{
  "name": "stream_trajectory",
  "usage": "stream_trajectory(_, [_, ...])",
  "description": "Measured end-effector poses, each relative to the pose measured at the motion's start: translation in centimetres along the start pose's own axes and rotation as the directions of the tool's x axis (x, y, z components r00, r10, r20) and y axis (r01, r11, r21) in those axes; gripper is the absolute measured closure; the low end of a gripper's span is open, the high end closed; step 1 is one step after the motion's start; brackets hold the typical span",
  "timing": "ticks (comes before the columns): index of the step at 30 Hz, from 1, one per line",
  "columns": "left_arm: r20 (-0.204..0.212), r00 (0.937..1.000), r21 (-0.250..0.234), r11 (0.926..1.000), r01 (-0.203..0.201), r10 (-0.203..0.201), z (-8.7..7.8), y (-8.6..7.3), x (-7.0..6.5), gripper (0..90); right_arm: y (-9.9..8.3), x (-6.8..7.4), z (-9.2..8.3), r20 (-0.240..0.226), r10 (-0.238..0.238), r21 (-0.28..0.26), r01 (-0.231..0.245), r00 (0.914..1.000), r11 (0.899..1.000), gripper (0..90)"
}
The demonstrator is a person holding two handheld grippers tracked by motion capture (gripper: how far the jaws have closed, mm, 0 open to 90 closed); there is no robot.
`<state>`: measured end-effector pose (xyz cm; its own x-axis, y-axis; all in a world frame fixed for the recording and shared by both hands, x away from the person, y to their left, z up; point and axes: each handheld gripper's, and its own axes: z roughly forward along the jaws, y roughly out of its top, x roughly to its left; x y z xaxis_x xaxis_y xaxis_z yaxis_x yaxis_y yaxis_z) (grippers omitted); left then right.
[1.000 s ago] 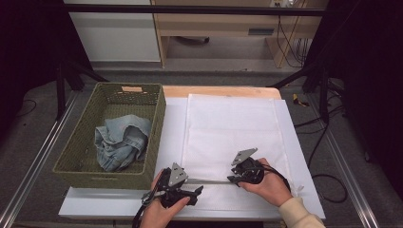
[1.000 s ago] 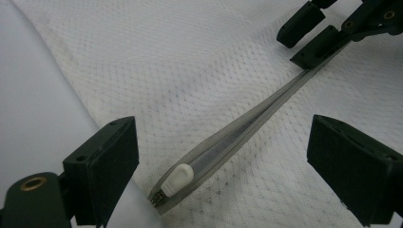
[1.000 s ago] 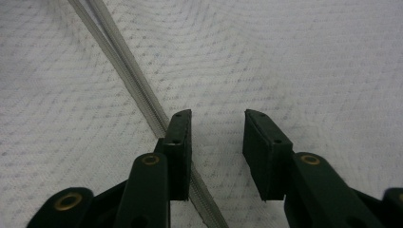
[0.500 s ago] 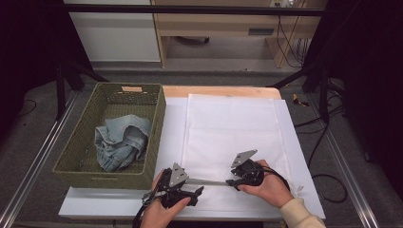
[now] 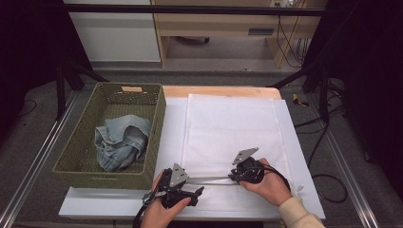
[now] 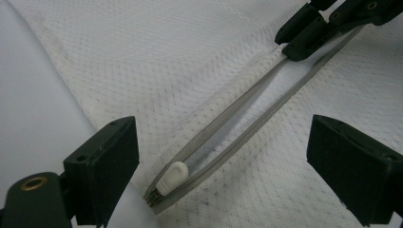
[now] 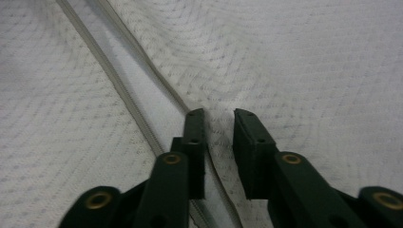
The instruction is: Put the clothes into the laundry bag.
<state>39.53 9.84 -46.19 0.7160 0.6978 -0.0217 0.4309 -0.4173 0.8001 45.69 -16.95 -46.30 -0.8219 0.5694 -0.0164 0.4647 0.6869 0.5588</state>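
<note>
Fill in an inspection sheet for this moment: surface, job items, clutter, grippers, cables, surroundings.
Surface: white table, wooden strip along its far edge.
Job's things: white mesh bag lying flat; its zipper is open, with the white pull at the left gripper's end.
Clutter: green woven basket at left, holding crumpled denim.
Grippers: left gripper open, jaws either side of the pull; right gripper has just been closing at the zipper's other end, a narrow gap left over the mesh.
Cables: one trails from each gripper; more lie on the floor at right.
Surroundings: dark stands, wooden furniture behind.
</note>
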Motion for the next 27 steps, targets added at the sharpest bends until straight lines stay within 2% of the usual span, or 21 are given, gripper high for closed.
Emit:
stream_trajectory(3, [0.001,1.0000,0.005,1.0000,-0.006,0.006,0.1,0.0,-0.1,10.0,0.0,0.1,0.1,0.017,-0.009,-0.004,0.009,0.9998,1.000,88.1])
stream_trajectory(5, [0.000,1.0000,0.005,1.0000,-0.005,0.005,0.1,0.0,-0.1,10.0,0.0,0.2,0.1,0.042,-0.010,-0.012,0.010,0.9991,1.000,88.7])
stream_trajectory(8, [-0.002,1.0000,0.004,1.0000,-0.007,0.007,0.1,0.0,-0.1,10.0,-0.3,0.4,0.1,0.057,0.013,-0.054,-0.010,0.9983,0.998,88.8])
stream_trajectory(12, [-0.016,0.9999,0.005,1.0000,-0.001,0.001,0.0,0.0,0.1,10.0,-0.6,0.4,-0.4,0.048,0.039,-0.082,-0.035,0.9981,0.996,88.8])
stream_trajectory(20, [-0.021,0.9998,0.011,0.9999,0.006,-0.006,0.3,-0.2,0.0,9.7,-0.7,-0.2,-1.4,0.057,0.098,-0.163,-0.088,0.9935,0.983,88.9])
stream_trajectory(27, [-0.043,0.9991,-0.002,1.0000,0.003,-0.003,-0.1,0.0,0.0,8.8,0.0,-0.2,-3.0,0.072,0.127,-0.237,-0.107,0.9893,0.966,89.0])
